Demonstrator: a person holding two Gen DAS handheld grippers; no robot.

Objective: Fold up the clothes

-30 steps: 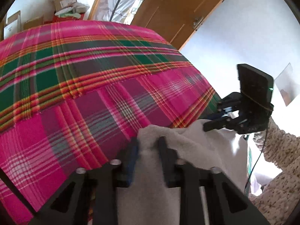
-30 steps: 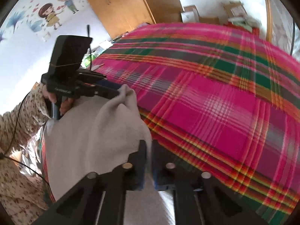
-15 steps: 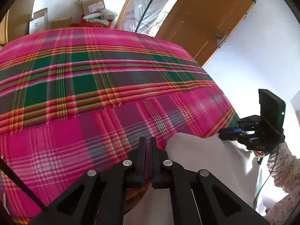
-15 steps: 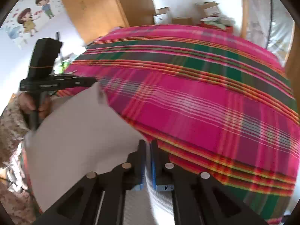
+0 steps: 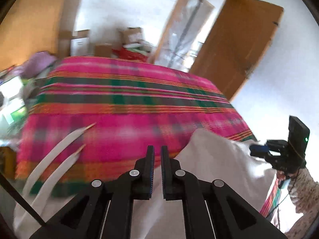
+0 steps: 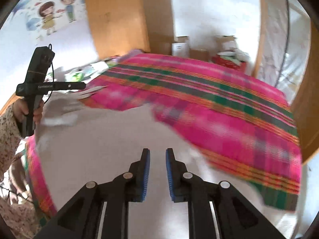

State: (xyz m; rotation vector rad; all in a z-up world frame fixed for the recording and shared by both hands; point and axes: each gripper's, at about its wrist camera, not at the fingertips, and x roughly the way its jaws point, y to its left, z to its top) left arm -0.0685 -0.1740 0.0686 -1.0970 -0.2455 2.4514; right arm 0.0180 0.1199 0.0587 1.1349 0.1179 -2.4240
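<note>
Now right gripper (image 6: 156,153) just opening, empty, above white garment (image 6: 111,139)

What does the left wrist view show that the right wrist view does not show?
Only the left wrist view shows the open wooden door, the purple bundle beside the bed, and the right gripper from the side.

Only the right wrist view shows the cartoon wall sticker, and the left gripper from the side with the hand that holds it.

Both show the plaid blanket, the white garment on its near part, and the cardboard boxes behind the bed.
</note>
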